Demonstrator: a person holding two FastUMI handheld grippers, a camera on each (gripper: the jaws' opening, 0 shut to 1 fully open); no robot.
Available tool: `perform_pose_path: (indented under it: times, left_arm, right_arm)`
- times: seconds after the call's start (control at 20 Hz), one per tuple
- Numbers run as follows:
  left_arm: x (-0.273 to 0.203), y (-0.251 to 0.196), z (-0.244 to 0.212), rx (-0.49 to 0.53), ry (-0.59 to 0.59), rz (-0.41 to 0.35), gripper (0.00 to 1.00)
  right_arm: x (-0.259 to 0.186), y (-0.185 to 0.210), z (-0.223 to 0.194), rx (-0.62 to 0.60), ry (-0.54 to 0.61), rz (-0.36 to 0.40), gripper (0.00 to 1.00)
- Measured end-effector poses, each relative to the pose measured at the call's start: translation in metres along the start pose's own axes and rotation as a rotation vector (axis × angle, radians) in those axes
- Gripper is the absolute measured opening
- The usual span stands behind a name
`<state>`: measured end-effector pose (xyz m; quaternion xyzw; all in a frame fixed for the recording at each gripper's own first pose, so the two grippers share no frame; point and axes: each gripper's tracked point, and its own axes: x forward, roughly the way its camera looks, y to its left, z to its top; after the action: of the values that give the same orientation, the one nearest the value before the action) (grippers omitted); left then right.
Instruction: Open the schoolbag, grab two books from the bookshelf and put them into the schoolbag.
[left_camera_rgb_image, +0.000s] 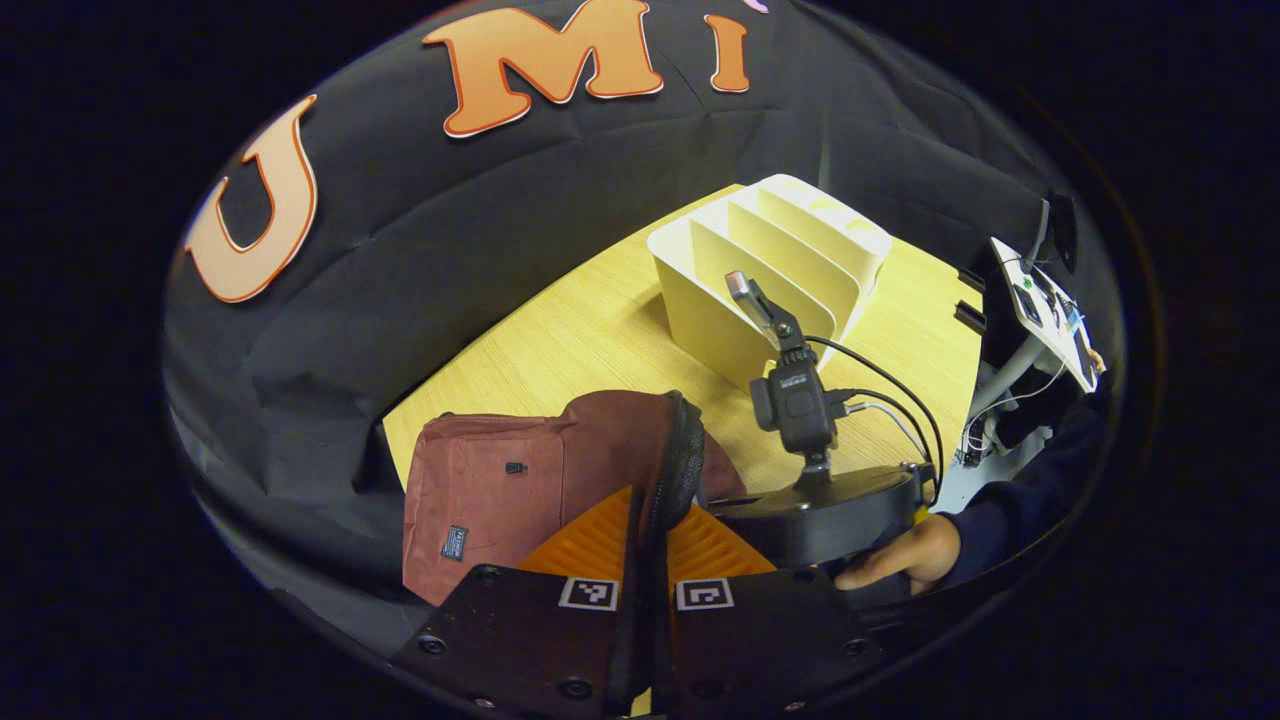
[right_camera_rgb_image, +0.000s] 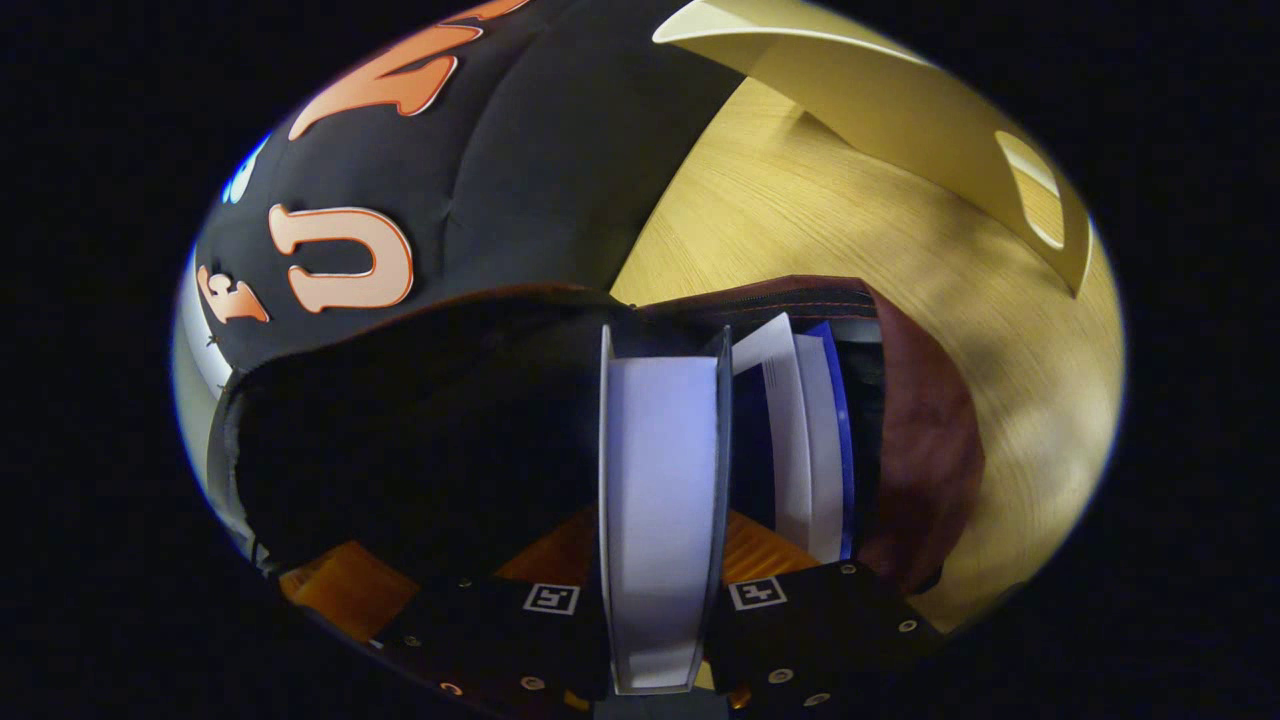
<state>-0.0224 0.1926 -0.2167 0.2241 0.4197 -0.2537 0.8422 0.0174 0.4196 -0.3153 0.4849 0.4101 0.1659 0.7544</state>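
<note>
Setting: wood-grain counter (left_camera_rgb_image: 570, 340) under black cloth walls, running from lower left to upper right of the left gripper view.
Bookshelf: pale divider rack (left_camera_rgb_image: 775, 265) at upper centre of that view, slots looking bare from here; its end panel at upper right of the right gripper view.
Schoolbag: maroon schoolbag (left_camera_rgb_image: 500, 480) at lower centre, mouth open; dark interior at centre left of the right gripper view.
Left tool: left tool (left_camera_rgb_image: 648, 545) pressed together on the bag's dark mesh-edged rim (left_camera_rgb_image: 680, 460), holding the mouth open.
Right tool: right tool (right_camera_rgb_image: 655, 575) pinching a white-paged book (right_camera_rgb_image: 660, 480) upright over the opening; seen farther off at lower right of the left gripper view with a hand (left_camera_rgb_image: 905, 555) on it.
Already inside: blue-covered book (right_camera_rgb_image: 815, 440) just beside, right of centre, standing in the bag.
Risk, snag: lower corner likely to catch the zip edge or jam against the blue book if lowered off-line.
Risk, collapse: rim slipping from the left pinch would probably let the mouth fold shut.
Risk, early release: book could tip outward onto the counter if let go too high.
</note>
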Motion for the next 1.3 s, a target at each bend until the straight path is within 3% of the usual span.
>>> perform_pose_path:
  times: [0.1, 0.15, 0.2, 0.3, 0.35, 0.45, 0.55, 0.6, 0.65, 0.7, 0.85, 0.9, 0.95, 1.0, 1.1, 1.3]
  left_arm:
    - [0.001, 0.006, 0.000, -0.018, -0.007, 0.014, 0.07]
    - [0.001, 0.007, 0.001, -0.036, -0.013, 0.015, 0.07]
    - [0.002, 0.009, -0.003, -0.054, -0.014, 0.018, 0.07]
    - [0.006, 0.007, -0.006, -0.086, -0.021, 0.016, 0.11]
    - [0.010, 0.005, -0.004, -0.089, -0.031, 0.015, 0.12]
    - [0.012, 0.001, 0.000, -0.117, -0.042, 0.004, 0.14]
    - [0.013, -0.010, -0.001, -0.157, -0.061, -0.028, 0.23]
    - [0.017, -0.015, -0.002, -0.175, -0.059, -0.041, 0.36]
    - [0.018, -0.021, -0.007, -0.188, -0.052, -0.045, 0.35]
    - [0.020, -0.030, -0.010, -0.197, -0.050, -0.050, 0.55]
    - [0.023, -0.053, -0.008, -0.241, -0.052, -0.063, 0.57]
    - [0.025, -0.061, -0.004, -0.269, -0.061, -0.071, 0.66]
    - [0.025, -0.072, 0.002, -0.291, -0.072, -0.082, 0.67]
    - [0.027, -0.081, 0.010, -0.310, -0.085, -0.084, 0.89]
    - [0.030, -0.098, 0.029, -0.335, -0.105, -0.082, 0.96]
    - [0.024, -0.124, 0.090, -0.358, -0.219, -0.027, 0.98]
  right_arm:
    - [0.005, 0.000, 0.001, -0.010, -0.001, -0.009, 0.40]
    - [0.004, -0.004, -0.001, -0.014, 0.017, -0.044, 0.31]
    - [0.003, -0.010, -0.003, -0.039, 0.029, -0.090, 0.43]
    - [-0.010, -0.024, 0.007, -0.127, 0.016, -0.157, 0.45]
    - [-0.017, -0.030, 0.013, -0.170, 0.008, -0.193, 0.73]
    - [-0.040, -0.039, 0.024, -0.250, -0.008, -0.259, 0.79]
    - [-0.061, -0.048, 0.044, -0.306, -0.042, -0.305, 0.87]
    - [-0.071, -0.048, 0.055, -0.323, -0.066, -0.310, 0.88]
    - [-0.083, -0.052, 0.068, -0.342, -0.091, -0.330, 0.92]
    - [-0.097, -0.056, 0.079, -0.361, -0.116, -0.340, 0.94]
    - [-0.142, -0.064, 0.117, -0.407, -0.193, -0.373, 0.95]
    - [-0.155, -0.063, 0.129, -0.424, -0.214, -0.372, 0.96]
    - [-0.170, -0.067, 0.140, -0.445, -0.228, -0.394, 0.94]
    - [-0.185, -0.063, 0.149, -0.464, -0.244, -0.381, 0.93]
    - [-0.220, -0.058, 0.171, -0.499, -0.291, -0.385, 0.93]
    - [-0.286, -0.050, 0.223, -0.596, -0.413, -0.398, 0.94]
